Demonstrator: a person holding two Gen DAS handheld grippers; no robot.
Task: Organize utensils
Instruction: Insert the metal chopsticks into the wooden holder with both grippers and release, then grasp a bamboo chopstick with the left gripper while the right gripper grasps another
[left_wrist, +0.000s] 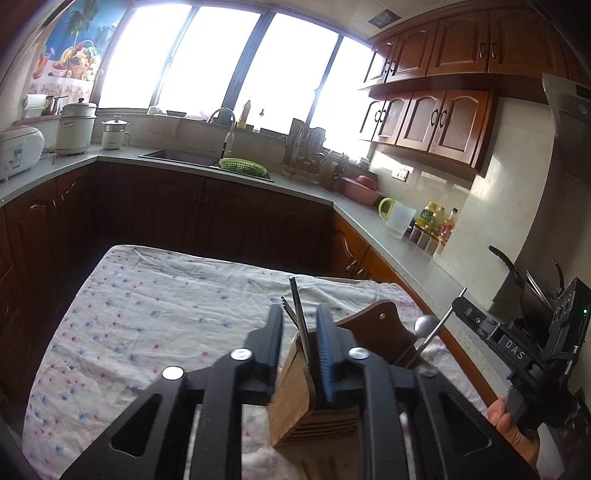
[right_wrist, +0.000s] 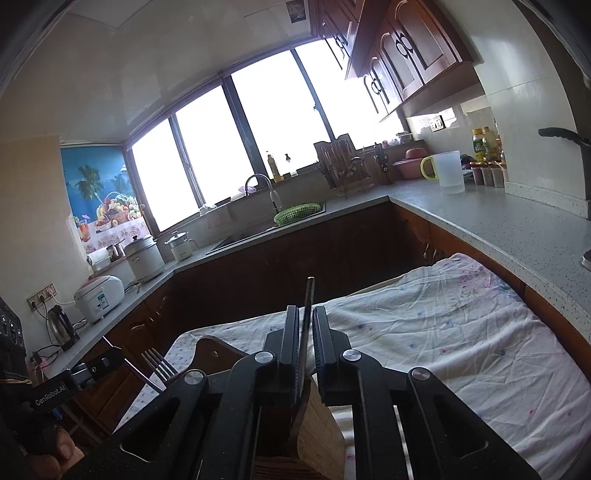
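A bamboo utensil holder (left_wrist: 295, 398) (right_wrist: 317, 435) with a brown wooden back piece (left_wrist: 376, 325) stands on the cloth-covered table (left_wrist: 147, 314). My left gripper (left_wrist: 300, 309) is open just above it. A steel handle (left_wrist: 298, 317) and fork tines (left_wrist: 286, 306) stand upright between its fingers, with gaps on both sides. My right gripper (right_wrist: 306, 311) sits over the holder's other side, its fingers slightly apart around a thin dark handle (right_wrist: 308, 306). In the left wrist view a thin rod and a round metal head (left_wrist: 423, 325) rise beside the right gripper (left_wrist: 460, 304).
The table cloth (right_wrist: 443, 332) stretches away to the right. Grey counters surround the table, with a sink and green basket (left_wrist: 242, 166), rice cookers (left_wrist: 75, 127), a clear jug (right_wrist: 448, 171) and bottles (left_wrist: 434, 218). A dark pan handle (right_wrist: 565, 134) juts out at the right.
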